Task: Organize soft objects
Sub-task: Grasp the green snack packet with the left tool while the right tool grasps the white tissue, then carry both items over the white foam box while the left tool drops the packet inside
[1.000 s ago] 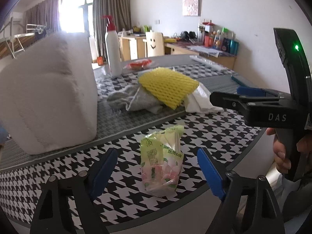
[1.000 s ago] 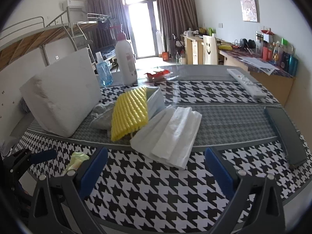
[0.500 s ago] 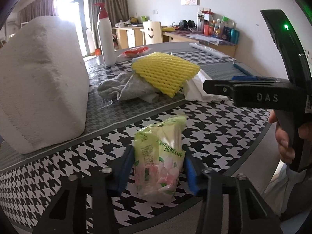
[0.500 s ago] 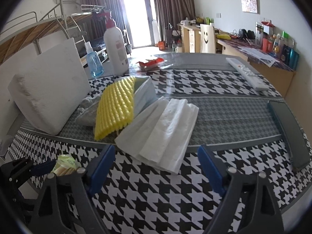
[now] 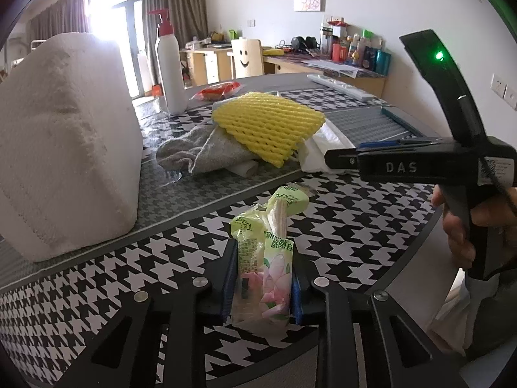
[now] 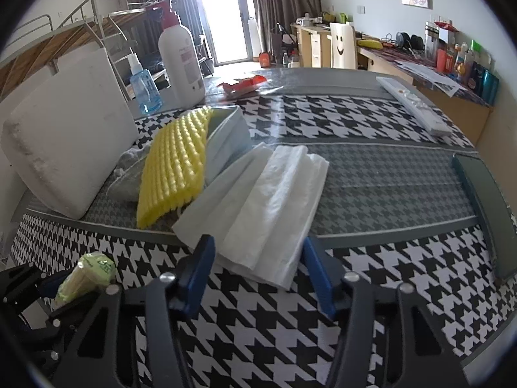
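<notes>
The tissue packet (image 5: pixel 263 265) sits at the near edge of the surface (image 5: pixel 355 226), pinched in my left gripper (image 5: pixel 262 283), whose jaws have just closed. My right gripper (image 6: pixel 258 268), just narrowing, straddles the white folded sheets (image 6: pixel 258 207) unclamped. The foam net (image 6: pixel 173 169), cloth (image 5: pixel 200 148) and pillow (image 5: pixel 64 135) look unsorted.

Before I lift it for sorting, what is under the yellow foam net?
The yellow foam net leans on a grey cloth and a pale box, beside the folded white tissues. Anything beneath its middle is covered.
</notes>
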Demonstrator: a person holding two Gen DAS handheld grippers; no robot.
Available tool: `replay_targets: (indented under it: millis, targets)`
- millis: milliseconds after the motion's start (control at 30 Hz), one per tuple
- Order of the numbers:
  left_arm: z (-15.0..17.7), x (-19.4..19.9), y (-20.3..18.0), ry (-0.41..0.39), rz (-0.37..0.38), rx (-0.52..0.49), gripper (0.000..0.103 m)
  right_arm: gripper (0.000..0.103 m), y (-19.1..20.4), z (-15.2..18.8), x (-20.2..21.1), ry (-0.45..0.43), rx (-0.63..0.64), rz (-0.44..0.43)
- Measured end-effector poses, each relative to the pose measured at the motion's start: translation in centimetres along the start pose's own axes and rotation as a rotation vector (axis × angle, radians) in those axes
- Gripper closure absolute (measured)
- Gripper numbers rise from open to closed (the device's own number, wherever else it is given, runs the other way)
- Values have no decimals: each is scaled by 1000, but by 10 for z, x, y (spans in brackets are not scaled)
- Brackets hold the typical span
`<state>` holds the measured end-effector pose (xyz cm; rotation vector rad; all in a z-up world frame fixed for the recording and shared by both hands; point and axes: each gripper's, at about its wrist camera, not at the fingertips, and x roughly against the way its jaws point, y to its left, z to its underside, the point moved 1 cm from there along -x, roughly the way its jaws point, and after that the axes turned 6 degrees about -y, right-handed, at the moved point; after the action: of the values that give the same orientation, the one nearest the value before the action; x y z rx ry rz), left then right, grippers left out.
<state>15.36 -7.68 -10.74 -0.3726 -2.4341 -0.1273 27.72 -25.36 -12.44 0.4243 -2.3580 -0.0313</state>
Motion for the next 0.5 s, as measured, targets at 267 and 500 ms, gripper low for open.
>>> replay_targets:
  millis: [267,500]
  targets:
    - [-4,12,9,-33,16,39,74,70,6,-6,-7,17,43,45]
    - [-7,18,20,-56,3,63,74,91,4,-6,-2,9,22,13]
